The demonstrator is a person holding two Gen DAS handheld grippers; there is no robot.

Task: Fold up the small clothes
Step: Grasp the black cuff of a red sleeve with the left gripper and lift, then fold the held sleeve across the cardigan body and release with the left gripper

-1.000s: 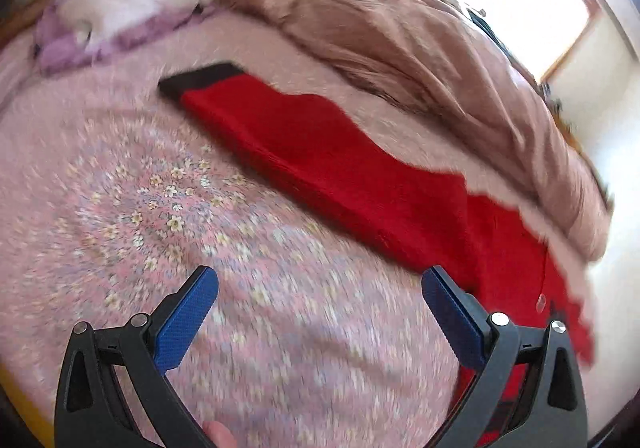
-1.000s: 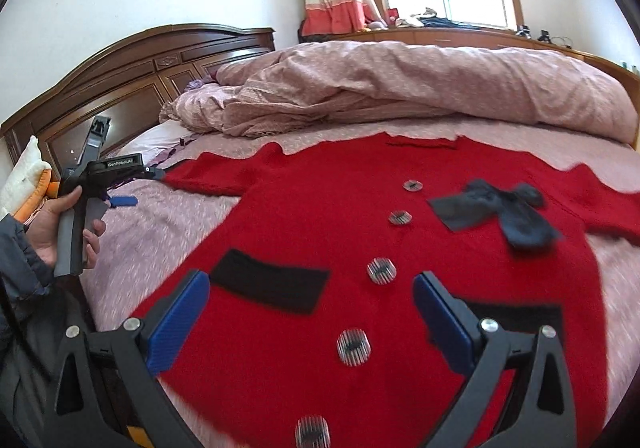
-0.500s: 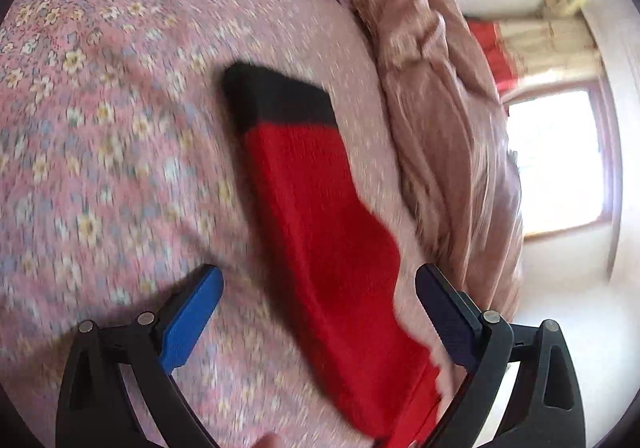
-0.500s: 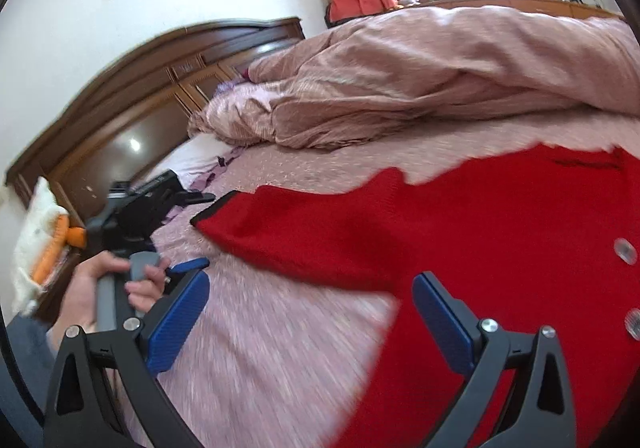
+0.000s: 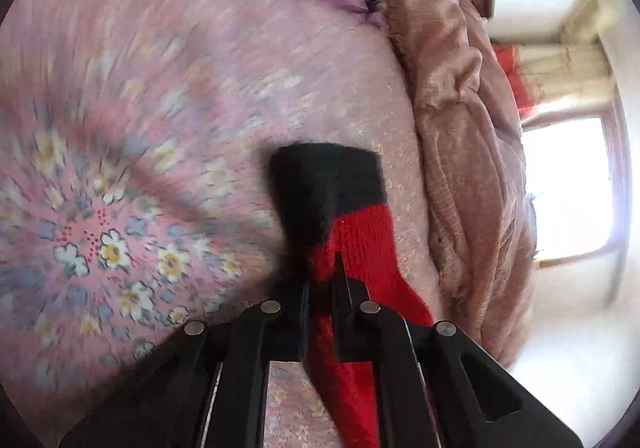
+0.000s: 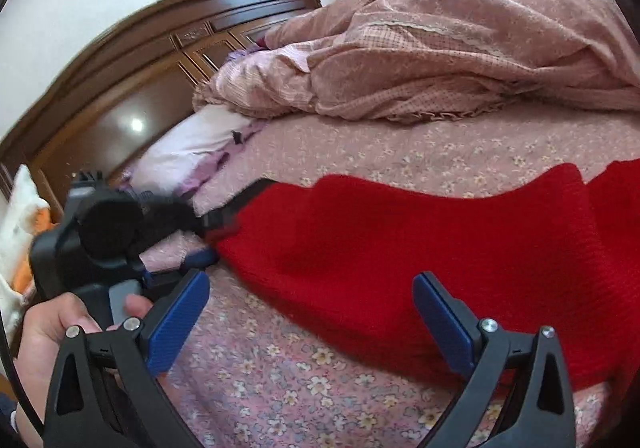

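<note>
A bed with a pink floral sheet (image 6: 280, 380) carries a crumpled pink quilt (image 6: 440, 48) towards its far side. A red knitted cardigan (image 6: 420, 248) lies spread across the sheet. The left gripper (image 5: 320, 280) pinches its black-cuffed sleeve (image 5: 352, 232) near the headboard end. The right gripper (image 6: 310, 320) hovers over the cardigan's near edge, jaws spread and empty.

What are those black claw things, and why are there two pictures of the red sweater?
Those claws are grabbers, one in each of a person's hands. Each carries a tiny camera that looks out along its fingers, so you get two pictures of one moment. The left gripper has pinched shut on the red sweater's sleeve, near its black cuff. The right gripper is open and holds nothing; its picture shows the hand squeezing the other grabber. The sweater lies on a flowery pink bedsheet, with a rumpled quilt behind.
</note>
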